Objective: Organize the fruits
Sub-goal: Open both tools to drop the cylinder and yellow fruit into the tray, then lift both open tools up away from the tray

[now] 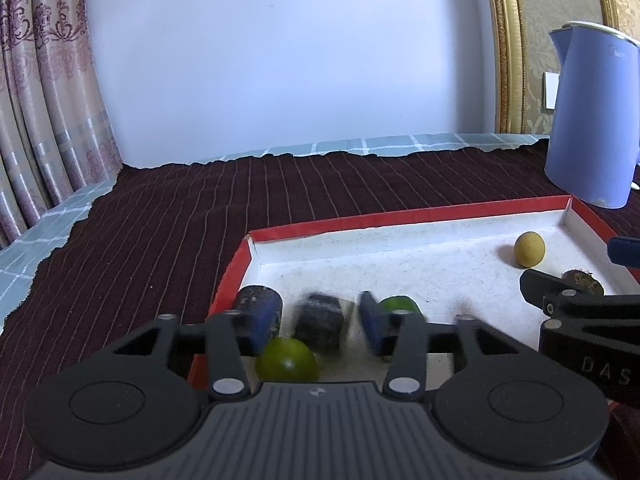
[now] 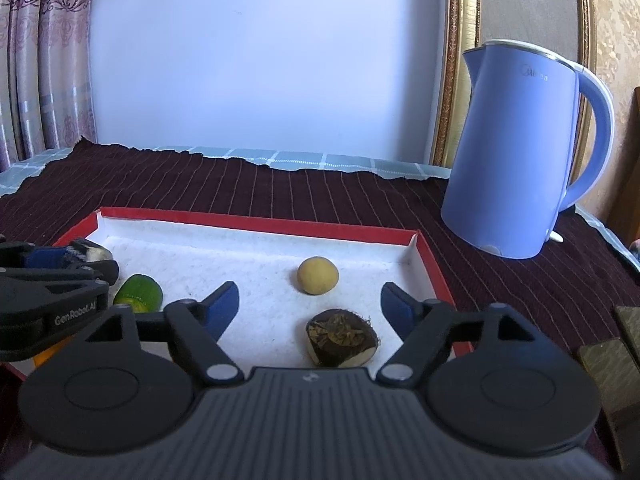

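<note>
Our right gripper: jaws wide apart, empty, over the dark fruit. Our left gripper: jaws parted, a blurred dark lump between them, in the red tray.

Inside the red tray, a dark blurred lump between the left gripper fingers cannot be identified. Near it, one green fruit is half hidden behind a finger. The kettle, beyond the tray, is cut off by the picture's edge.

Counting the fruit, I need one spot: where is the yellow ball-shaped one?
The yellow fruit lies in the red tray, toward its far right corner, just beyond the dark brown fruit. In the left wrist view it sits at the right.
</note>
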### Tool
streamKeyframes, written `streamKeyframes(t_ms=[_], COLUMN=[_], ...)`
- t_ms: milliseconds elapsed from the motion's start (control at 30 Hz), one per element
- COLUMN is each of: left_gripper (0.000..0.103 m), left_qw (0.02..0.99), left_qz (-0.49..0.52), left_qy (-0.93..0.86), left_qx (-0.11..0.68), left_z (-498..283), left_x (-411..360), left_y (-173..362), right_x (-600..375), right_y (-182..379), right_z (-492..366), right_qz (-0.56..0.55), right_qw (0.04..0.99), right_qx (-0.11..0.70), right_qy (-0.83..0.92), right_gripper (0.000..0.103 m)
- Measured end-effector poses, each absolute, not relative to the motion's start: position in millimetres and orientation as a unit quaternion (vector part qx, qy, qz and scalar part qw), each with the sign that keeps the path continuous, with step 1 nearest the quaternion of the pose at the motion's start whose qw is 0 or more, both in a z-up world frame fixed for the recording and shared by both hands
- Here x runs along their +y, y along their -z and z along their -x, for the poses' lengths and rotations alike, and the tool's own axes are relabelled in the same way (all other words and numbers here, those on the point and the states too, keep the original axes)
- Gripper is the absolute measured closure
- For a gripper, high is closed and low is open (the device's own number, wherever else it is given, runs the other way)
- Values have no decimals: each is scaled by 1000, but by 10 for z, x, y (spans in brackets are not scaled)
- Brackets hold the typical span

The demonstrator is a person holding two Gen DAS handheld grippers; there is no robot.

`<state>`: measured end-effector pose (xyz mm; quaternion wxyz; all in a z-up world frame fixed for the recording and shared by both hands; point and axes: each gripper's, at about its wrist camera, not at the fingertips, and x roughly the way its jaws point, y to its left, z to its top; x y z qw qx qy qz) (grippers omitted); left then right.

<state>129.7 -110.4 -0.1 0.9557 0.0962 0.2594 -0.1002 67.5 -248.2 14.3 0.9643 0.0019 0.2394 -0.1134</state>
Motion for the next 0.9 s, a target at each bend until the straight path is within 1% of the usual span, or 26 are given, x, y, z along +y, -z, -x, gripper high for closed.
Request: streamKeyframes(t_ms=[33, 67, 100, 133, 400, 900], left_gripper=[39, 31, 27, 27, 27, 27], left_qw=[958, 960, 962, 963, 962, 957], left_qz=[-96, -98, -99, -99, -98, -78], left_qy=[97, 92, 87, 84, 88, 95], left_qx=[254, 247, 241, 235, 239, 263], left_z=[-1283, -1268, -1253, -1242, -1240, -1139], left_x=[-1103, -1103, -1107, -1104, -1084, -989], left_y=[-6, -14, -22, -30, -36, -48], right_x=[-2477, -2472, -2465, -2457, -2452, -2473], right_y=[-147, -149, -151, -154, -153, -159], right_z=[-667, -658, -650, -643, -637, -536], right_qz=[0, 1, 2, 3, 7, -1], right_qw=[965, 965, 965, 966, 966, 966], right_qx=[238, 237, 235, 233, 233, 228], right_qy=[114, 114, 114, 114, 116, 119], right_gripper=[20, 19, 17, 16, 16, 10])
